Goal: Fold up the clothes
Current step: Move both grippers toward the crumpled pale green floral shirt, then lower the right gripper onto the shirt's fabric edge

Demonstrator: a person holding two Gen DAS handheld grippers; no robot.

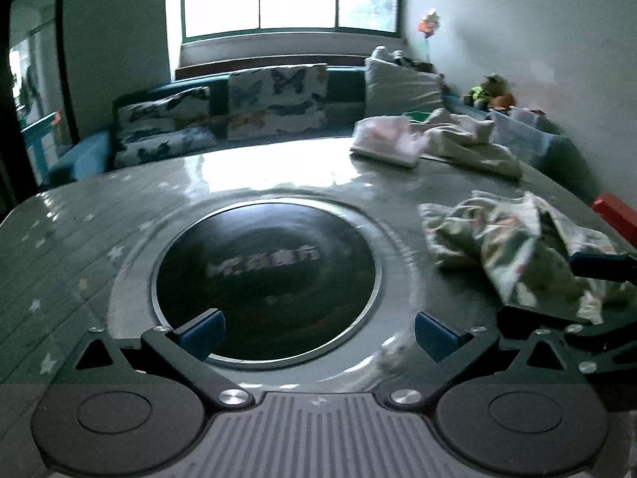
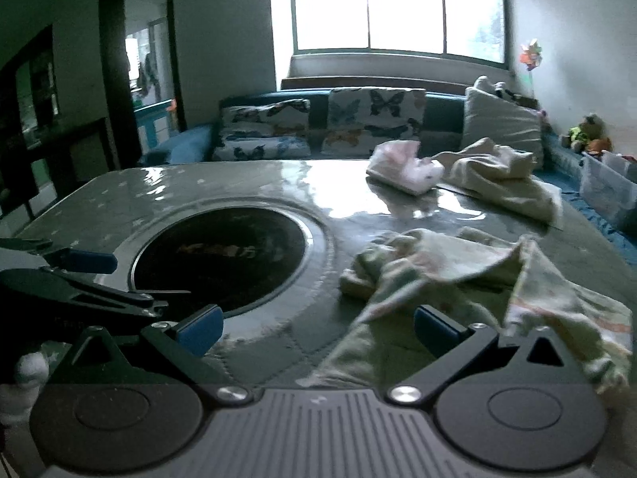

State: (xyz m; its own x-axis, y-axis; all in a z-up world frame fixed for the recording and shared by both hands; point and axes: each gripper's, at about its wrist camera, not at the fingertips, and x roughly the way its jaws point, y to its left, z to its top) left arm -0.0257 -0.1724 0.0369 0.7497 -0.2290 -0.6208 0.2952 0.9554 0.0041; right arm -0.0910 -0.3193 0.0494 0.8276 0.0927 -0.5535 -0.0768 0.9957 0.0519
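Glossy table [image 1: 99,219] with round black inset [image 1: 264,275], butterfly cushions [image 2: 370,119], sofa [image 1: 79,151], window [image 2: 398,4]

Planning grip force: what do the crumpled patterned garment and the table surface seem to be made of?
The crumpled patterned garment looks like thin, soft matte woven fabric, perhaps cotton: it bunches into limp folds. The table surface seems a glossy clear plastic or glass cover over star-printed cloth: it mirrors the window.

Home living room: sofa [image 2: 191,143] with butterfly cushions [image 2: 374,119], window [image 2: 398,8], stuffed toy [image 2: 589,131], table [image 2: 119,183].
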